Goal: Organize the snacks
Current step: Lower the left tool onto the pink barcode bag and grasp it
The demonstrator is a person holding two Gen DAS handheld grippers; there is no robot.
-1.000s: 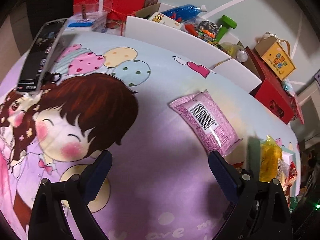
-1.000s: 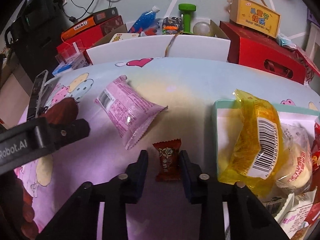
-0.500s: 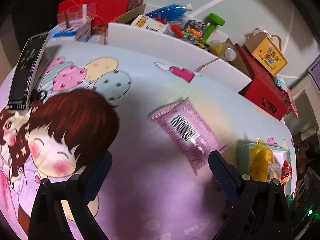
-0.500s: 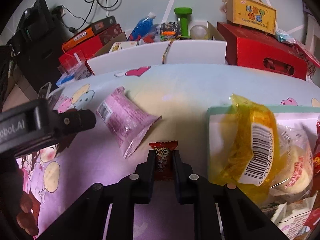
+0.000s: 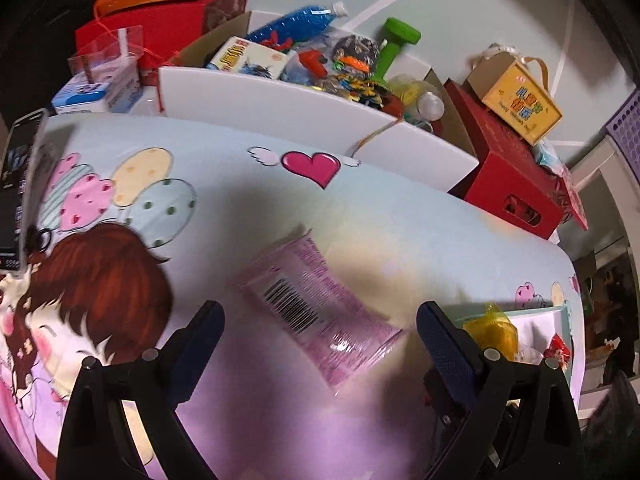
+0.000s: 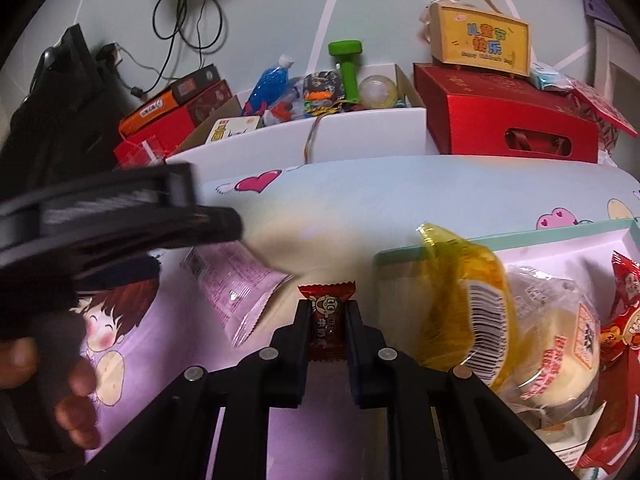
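Observation:
My right gripper (image 6: 327, 314) is shut on a small dark-red candy (image 6: 326, 320), lifted off the cartoon-print cloth. To its right stands a shallow mint-edged box (image 6: 500, 236) that holds a yellow snack bag (image 6: 468, 292), a clear-wrapped bun (image 6: 560, 340) and red packets. A pink snack packet (image 5: 316, 312) with a barcode lies flat on the cloth. My left gripper (image 5: 320, 320) is open just above the packet, one finger on each side of it. The right wrist view shows the same pink snack packet (image 6: 236, 284) partly under the blurred left gripper body (image 6: 120, 216).
Behind the table, a white-walled box (image 5: 280, 108) holds toys, a blue bottle and a green dumbbell. Red gift boxes (image 6: 508, 128) stand at the back right with a yellow carton on top. A phone (image 5: 18, 184) leans at the left edge. A hand (image 6: 52, 392) grips the left handle.
My right gripper shut on the red candy and raised it off the cloth. My left gripper moved right and forward until its open fingers straddle the pink packet.

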